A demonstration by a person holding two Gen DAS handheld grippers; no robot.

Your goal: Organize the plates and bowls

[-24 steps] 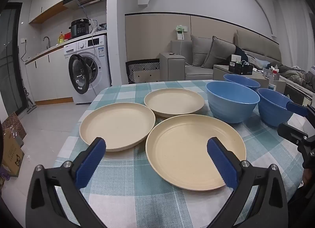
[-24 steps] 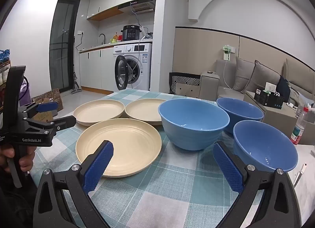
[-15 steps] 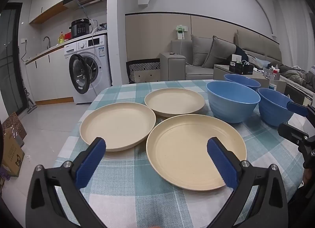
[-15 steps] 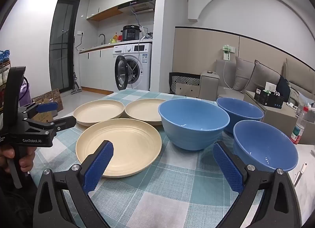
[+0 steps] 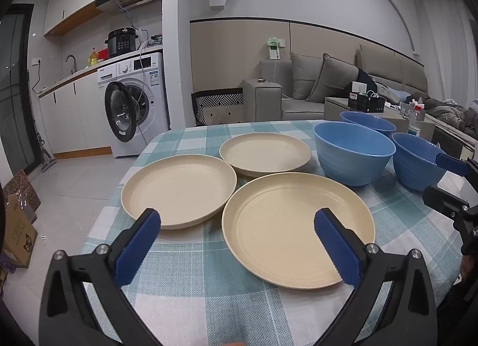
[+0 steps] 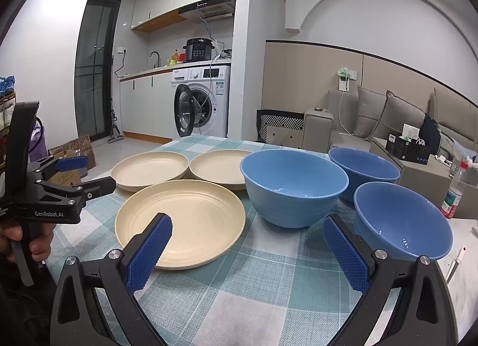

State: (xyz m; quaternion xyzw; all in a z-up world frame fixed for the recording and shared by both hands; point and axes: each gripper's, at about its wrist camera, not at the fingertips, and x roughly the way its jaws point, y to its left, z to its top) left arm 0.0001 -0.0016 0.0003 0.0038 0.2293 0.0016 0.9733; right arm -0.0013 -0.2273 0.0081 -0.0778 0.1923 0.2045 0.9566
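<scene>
I hold the left gripper tipped slightly downward over the near edge of the surface, jaws spread wide and empty, the nearest cream plate just ahead of it. The right gripper sits beside it at the same tilt, also wide and empty. Two more cream plates lie behind, three blue bowls to their right.

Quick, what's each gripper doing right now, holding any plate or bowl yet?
Left gripper: open, holding nothing, poised over the nearest plate.
Right gripper: open, holding nothing.
</scene>
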